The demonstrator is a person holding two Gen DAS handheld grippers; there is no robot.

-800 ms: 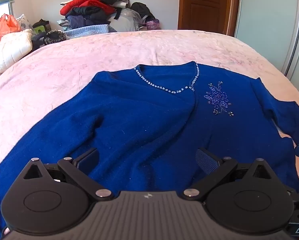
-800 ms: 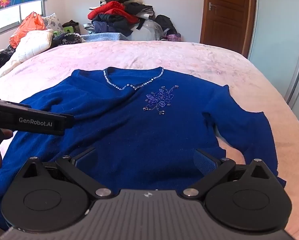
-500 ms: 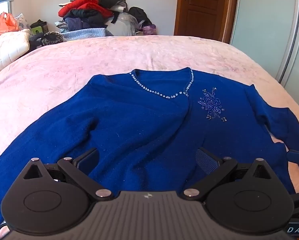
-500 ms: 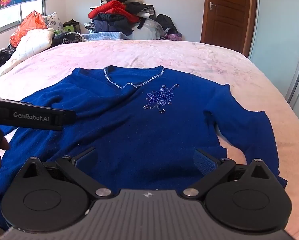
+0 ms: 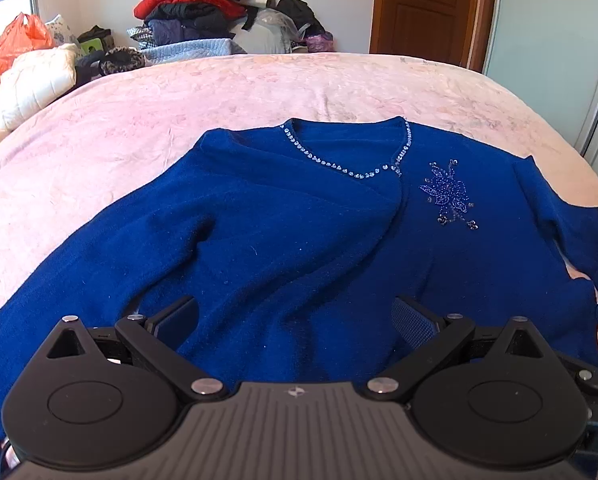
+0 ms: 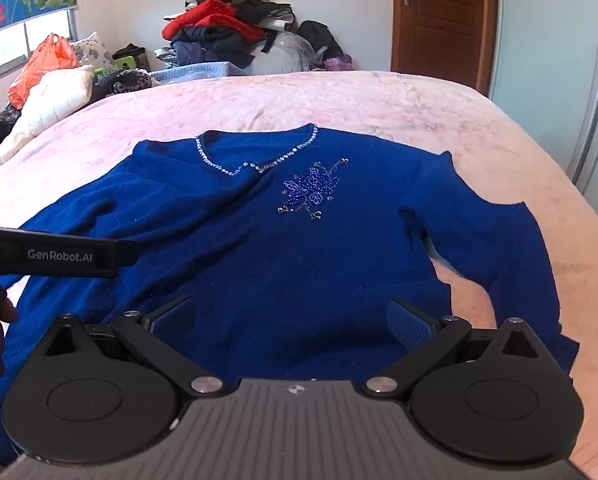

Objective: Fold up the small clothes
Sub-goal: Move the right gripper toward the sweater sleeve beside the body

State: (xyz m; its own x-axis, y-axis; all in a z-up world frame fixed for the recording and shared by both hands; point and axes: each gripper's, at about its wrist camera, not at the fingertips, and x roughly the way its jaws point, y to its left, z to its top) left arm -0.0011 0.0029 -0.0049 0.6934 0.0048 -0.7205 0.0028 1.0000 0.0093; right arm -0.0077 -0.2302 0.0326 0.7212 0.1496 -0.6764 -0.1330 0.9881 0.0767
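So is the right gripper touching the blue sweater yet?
Cannot tell. In the right wrist view the right gripper has its jaws wide open over the blue sweater, with nothing clamped, but neither view shows a clear gap or contact at the fingertips.

You've got a pink floral bedspread (image 5: 299, 92) underneath. Behind it, against the white wall, a heap of red, black and grey clothes (image 5: 203, 8). To its left, an orange plastic bag (image 6: 45, 68) beside a white quilted duvet (image 5: 31, 80). On your right, a brown wooden door (image 6: 439, 16) and a pale sliding wardrobe panel (image 5: 551, 40).
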